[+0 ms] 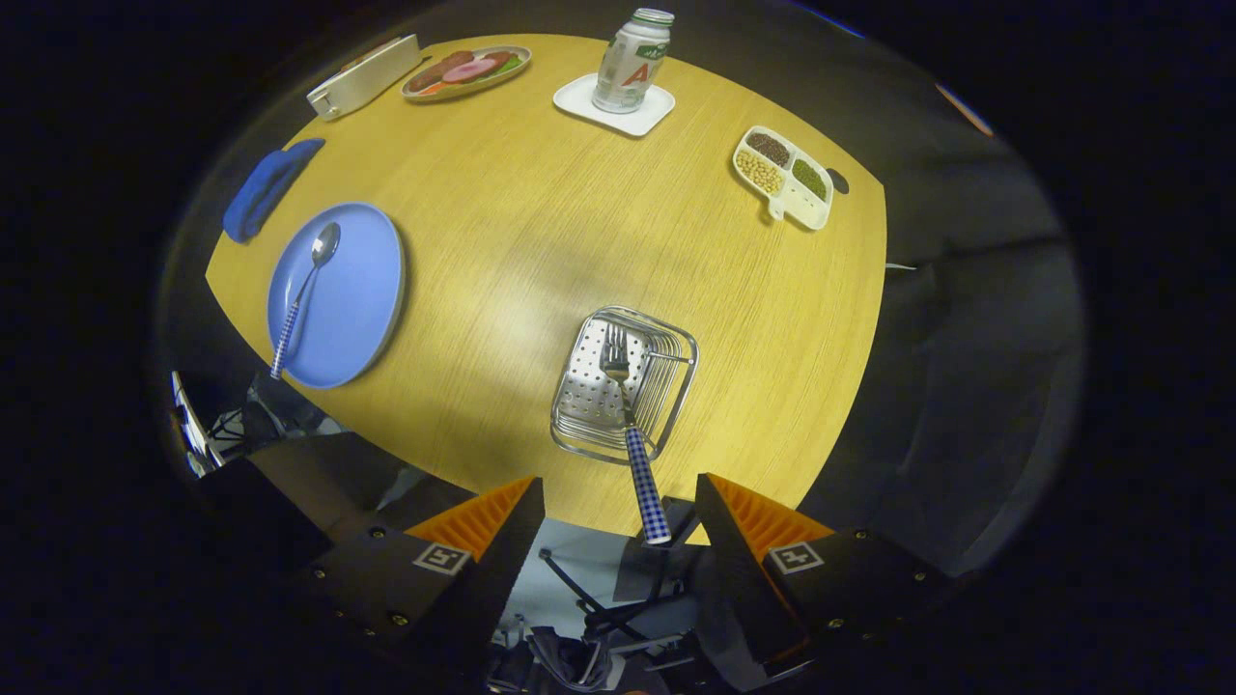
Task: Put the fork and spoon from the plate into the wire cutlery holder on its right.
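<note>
Jaws spread wide, gripping nothing, poised above near edge of desk. Fork lies in wire cutlery holder just ahead of jaws, tines down inside basket, checked handle sticking out over rim back toward gap between jaws. Spoon rests on blue plate, well off to left beyond jaws, handle overhanging plate rim. Bottle on white coaster far beyond holder.
</note>
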`<state>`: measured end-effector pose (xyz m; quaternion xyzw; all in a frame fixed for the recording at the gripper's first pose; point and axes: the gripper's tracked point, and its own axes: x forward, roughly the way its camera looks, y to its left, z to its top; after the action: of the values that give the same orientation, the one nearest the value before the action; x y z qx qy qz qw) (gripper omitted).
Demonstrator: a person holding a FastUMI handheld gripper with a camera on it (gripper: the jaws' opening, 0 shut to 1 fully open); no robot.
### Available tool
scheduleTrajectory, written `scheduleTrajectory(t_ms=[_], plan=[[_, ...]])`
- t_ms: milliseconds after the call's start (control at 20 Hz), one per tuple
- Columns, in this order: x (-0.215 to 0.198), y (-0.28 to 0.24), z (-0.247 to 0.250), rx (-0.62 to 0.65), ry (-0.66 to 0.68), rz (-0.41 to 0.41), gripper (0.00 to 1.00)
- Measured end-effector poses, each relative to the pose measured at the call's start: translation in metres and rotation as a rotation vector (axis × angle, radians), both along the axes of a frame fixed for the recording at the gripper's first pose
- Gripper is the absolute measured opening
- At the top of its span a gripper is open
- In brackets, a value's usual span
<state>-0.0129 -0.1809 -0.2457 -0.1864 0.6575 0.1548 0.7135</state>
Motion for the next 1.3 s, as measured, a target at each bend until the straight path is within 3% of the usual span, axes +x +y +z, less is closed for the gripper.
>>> scheduleTrajectory(t_ms=[200, 350, 750, 1050, 1300], plan=[[-0.011, 0.032, 0.008, 0.135, -0.091, -0.072, 0.96], [-0.017, 0.047, 0.014, 0.181, -0.173, -0.152, 0.96], [-0.021, 0.076, 0.044, 0.253, -0.349, -0.251, 0.96], [-0.035, 0.108, 0.041, 0.282, -0.344, -0.264, 0.96], [-0.044, 0.140, 0.035, 0.274, -0.309, -0.230, 0.96]])
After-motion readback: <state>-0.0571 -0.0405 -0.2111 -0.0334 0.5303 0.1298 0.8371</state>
